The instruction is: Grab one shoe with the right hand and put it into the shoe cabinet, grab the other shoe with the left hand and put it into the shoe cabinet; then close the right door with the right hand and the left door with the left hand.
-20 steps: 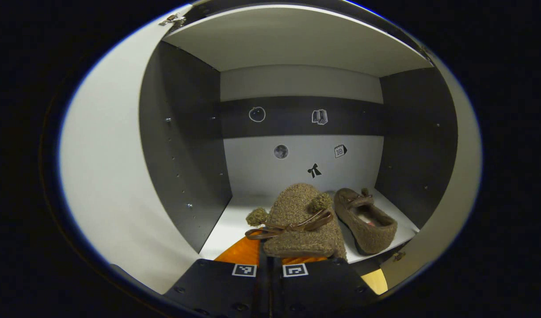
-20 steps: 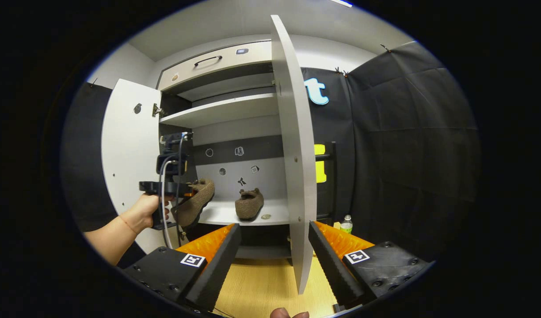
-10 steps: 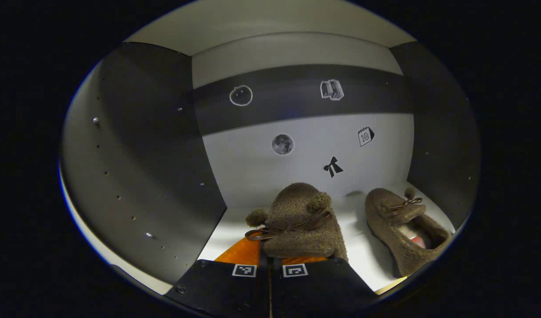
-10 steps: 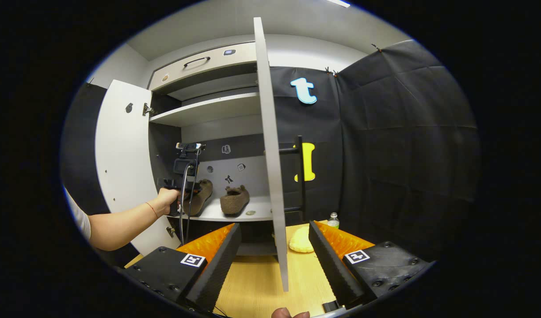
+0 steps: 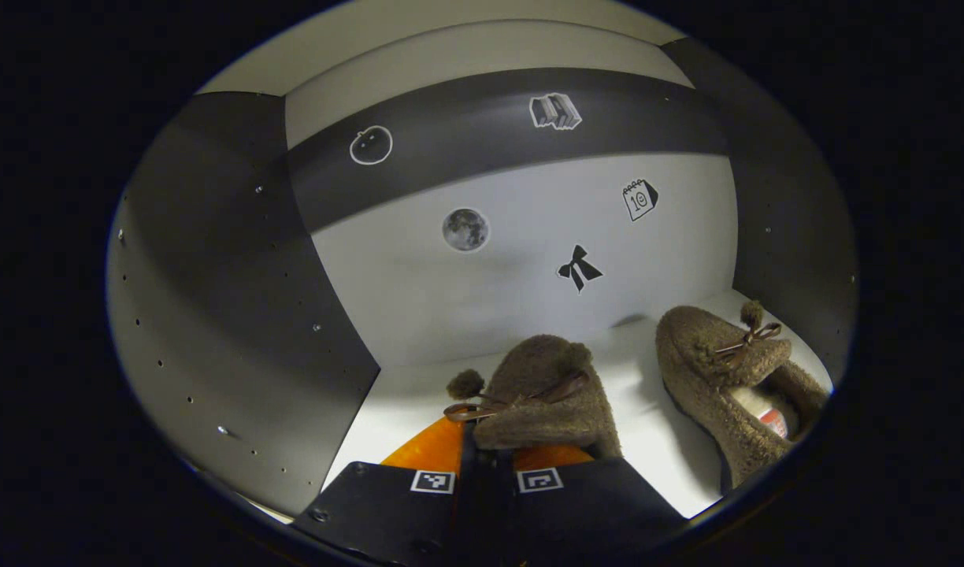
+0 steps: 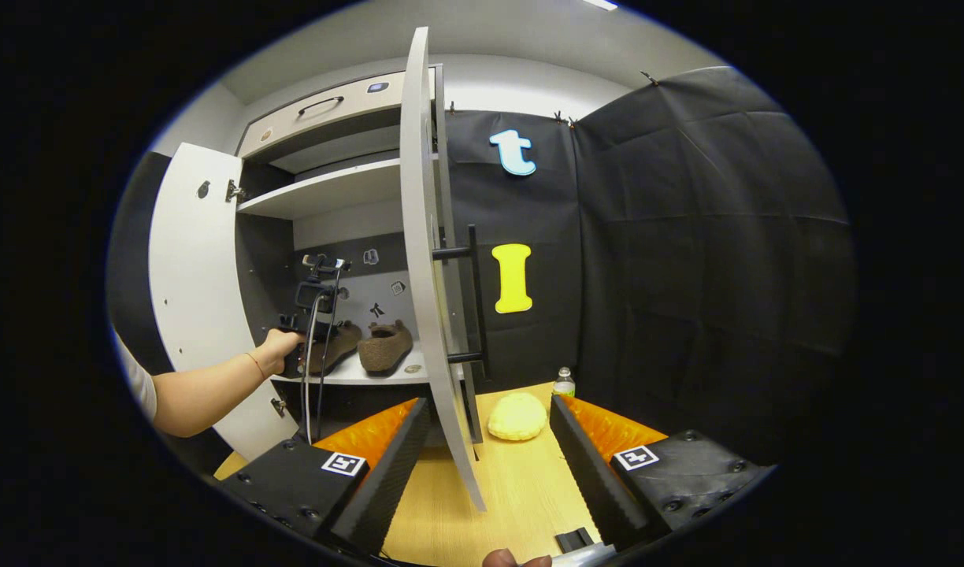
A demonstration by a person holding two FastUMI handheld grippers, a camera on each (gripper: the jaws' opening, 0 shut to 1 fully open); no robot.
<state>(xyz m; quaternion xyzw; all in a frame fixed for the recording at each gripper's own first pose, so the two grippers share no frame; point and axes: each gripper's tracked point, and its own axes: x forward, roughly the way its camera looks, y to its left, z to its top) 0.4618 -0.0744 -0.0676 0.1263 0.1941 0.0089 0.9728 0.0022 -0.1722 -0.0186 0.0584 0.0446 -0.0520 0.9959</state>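
Observation:
A fuzzy brown shoe (image 5: 541, 398) with a bow hangs toe-forward in my left gripper (image 5: 482, 445), which is shut on its heel, low over the cabinet's white shelf (image 5: 395, 402). I cannot tell whether it touches the shelf. The other brown shoe (image 5: 726, 378) lies on the shelf to its right. In the right gripper view, a hand holds the left gripper (image 6: 309, 315) inside the cabinet beside both shoes (image 6: 385, 346). My right gripper (image 6: 488, 403) is open, back from the cabinet, with the right door's (image 6: 423, 260) lower edge between its fingers, untouched.
The left door (image 6: 194, 268) stands wide open. The right door carries a black bar handle (image 6: 472, 299). A yellow cushion-like thing (image 6: 517, 416) and a small bottle (image 6: 562, 382) sit on the wooden floor by the black cloth wall. An upper shelf (image 6: 324, 189) spans the cabinet.
My left gripper has carried its shoe deeper into the cabinet and lower toward the shelf. My right gripper has drawn back and swung right, so the right door's outer face and handle show.

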